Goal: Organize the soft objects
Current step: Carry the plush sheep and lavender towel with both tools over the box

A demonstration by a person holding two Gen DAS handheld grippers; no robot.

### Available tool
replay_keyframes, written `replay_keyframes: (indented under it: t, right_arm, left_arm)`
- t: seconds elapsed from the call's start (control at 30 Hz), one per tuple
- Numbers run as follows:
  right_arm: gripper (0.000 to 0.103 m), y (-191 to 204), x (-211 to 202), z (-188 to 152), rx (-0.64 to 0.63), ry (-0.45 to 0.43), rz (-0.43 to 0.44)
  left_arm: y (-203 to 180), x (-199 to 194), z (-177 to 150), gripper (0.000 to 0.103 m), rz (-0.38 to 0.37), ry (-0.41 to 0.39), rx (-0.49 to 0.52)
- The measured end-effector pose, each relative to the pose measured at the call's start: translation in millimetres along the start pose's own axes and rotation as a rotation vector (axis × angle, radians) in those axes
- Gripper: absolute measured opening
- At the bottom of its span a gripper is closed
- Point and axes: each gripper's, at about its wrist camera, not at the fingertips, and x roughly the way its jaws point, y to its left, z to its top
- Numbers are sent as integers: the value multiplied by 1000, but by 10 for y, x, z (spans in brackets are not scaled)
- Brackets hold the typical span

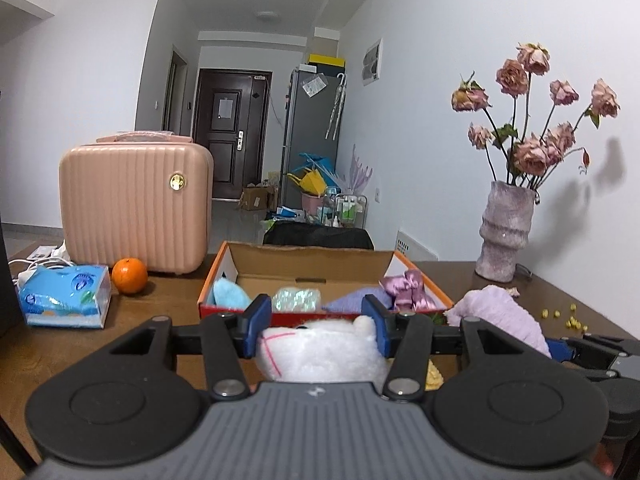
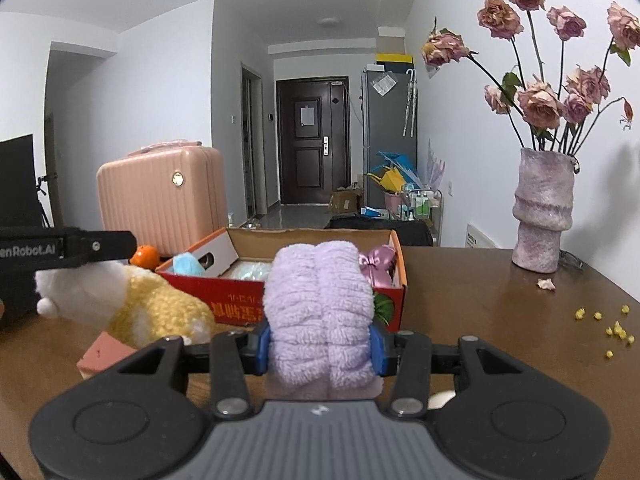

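Observation:
My left gripper [image 1: 318, 326] is shut on a white and yellow plush toy [image 1: 320, 350], held above the brown table. That toy [image 2: 132, 304] and the left gripper [image 2: 80, 250] also show at the left of the right wrist view. My right gripper [image 2: 320, 346] is shut on a rolled lilac towel [image 2: 318, 304], which appears at the right of the left wrist view as the lilac towel [image 1: 500, 312]. Ahead stands an open red cardboard box [image 1: 236, 314] [image 2: 320, 308] holding a blue soft item [image 1: 230, 294], a pale green bundle [image 1: 296, 298] and a pink satin bow [image 1: 408, 286].
A pink suitcase [image 1: 134, 204], an orange [image 1: 129, 275] and a blue tissue pack [image 1: 64, 296] stand left of the box. A vase of dried roses [image 2: 542, 216] is at the far right. Yellow crumbs [image 2: 612, 326] dot the table. A small pink box [image 2: 102, 354] lies under the toy.

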Motion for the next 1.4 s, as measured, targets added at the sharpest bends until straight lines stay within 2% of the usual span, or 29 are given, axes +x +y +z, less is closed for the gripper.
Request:
replay_keyframes:
  t: [0.53,0.87,1.23,1.4]
  right_arm:
    - [45,8,516,388,19,-41,2]
    - [45,-42,913,577,48,-59,-21]
    - [45,-65,1303,743,71,-57,-57]
    - [45,-65,1518,802,89,-38,-69]
  left_arm:
    - [41,502,384,51,11,-47,-43]
    - [166,881,534,51,17,-45,-83]
    - [183,1319,701,51,-10,-54,-120]
    - [210,1563,746,51,4,-44,-137]
